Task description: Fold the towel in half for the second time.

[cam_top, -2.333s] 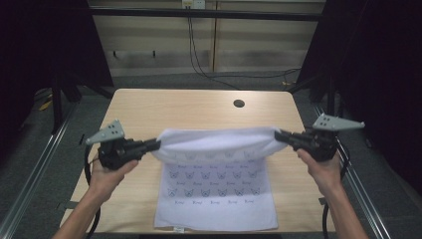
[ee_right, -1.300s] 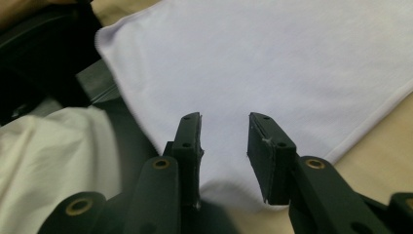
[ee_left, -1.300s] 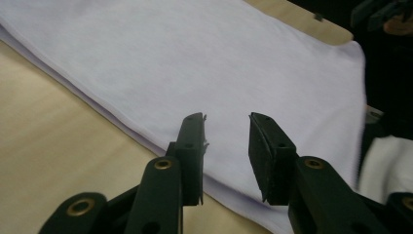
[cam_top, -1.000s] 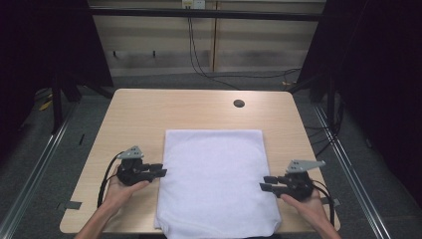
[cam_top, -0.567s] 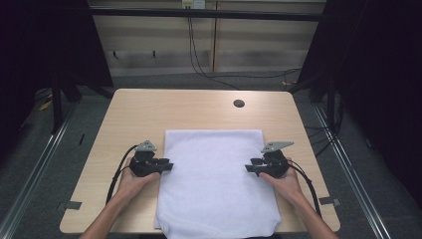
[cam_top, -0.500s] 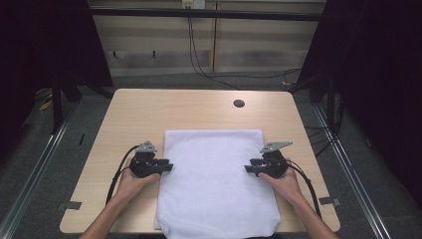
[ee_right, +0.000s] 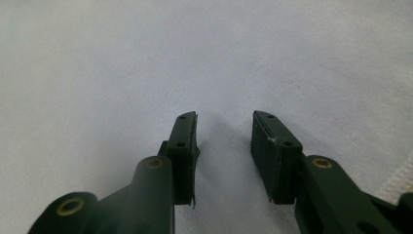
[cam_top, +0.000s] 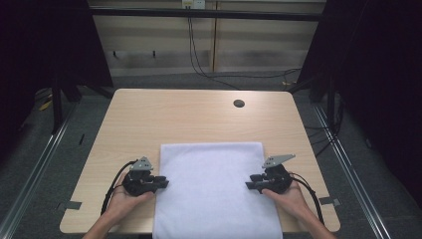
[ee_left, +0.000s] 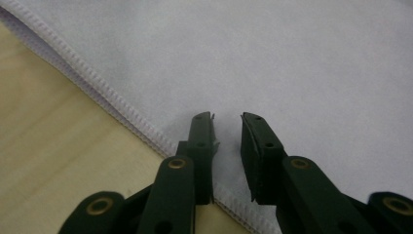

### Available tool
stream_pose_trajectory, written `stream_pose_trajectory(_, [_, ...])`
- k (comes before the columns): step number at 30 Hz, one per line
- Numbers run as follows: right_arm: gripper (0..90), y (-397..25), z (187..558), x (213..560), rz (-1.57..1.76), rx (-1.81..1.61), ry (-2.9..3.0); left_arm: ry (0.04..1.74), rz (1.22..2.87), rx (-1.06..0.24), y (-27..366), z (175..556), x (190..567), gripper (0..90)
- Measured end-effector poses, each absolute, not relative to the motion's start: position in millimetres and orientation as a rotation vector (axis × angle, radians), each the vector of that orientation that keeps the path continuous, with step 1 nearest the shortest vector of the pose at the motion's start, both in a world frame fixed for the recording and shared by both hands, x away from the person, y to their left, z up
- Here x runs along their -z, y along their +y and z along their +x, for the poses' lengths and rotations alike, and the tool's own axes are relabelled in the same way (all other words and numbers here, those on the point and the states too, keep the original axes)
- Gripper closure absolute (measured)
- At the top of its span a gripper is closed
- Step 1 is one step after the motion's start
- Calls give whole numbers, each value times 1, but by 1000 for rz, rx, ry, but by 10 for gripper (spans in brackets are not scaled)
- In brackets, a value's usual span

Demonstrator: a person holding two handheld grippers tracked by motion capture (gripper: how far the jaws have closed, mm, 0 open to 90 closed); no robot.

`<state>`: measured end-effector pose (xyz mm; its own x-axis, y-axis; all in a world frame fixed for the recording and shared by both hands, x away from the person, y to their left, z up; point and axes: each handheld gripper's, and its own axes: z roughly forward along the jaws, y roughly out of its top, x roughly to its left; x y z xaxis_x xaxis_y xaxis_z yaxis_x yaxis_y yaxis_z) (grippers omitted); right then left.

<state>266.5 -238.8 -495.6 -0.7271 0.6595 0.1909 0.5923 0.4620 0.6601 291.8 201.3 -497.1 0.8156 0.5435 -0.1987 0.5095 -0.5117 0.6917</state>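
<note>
Wooden surface (cam_top: 149,124) carries a folded white towel (cam_top: 214,189) at its near edge. Left claw (cam_top: 163,183) and right claw (cam_top: 249,185) are parted, empty, at the side hems. Judged between folds; hems must be gripped next.

White folded towel (cam_top: 216,191) flat at table's near edge

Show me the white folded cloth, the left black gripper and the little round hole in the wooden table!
white folded cloth (cam_top: 214,191), high view, its flat middle.
left black gripper (cam_top: 163,182), high view, its jaw tips.
little round hole (cam_top: 239,103), high view, its dark centre.
</note>
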Motion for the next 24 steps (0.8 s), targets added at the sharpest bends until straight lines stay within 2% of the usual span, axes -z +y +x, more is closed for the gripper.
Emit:
stream_pose_trajectory(5, [622,-238,250,494,1098,-1138,2655,765,2214,-8,205,279,496,715])
stream_pose_trajectory(13, [601,-244,238,488,1092,-1163,2688,753,2208,22,203,269,487,621])
stream_pose_trajectory(19, [603,-271,265,465,1159,-1269,2492,826,2125,-52,213,299,475,540])
stream_pose_trajectory(24, [611,-283,294,453,1190,-1213,2416,887,2118,-94,221,336,476,515])
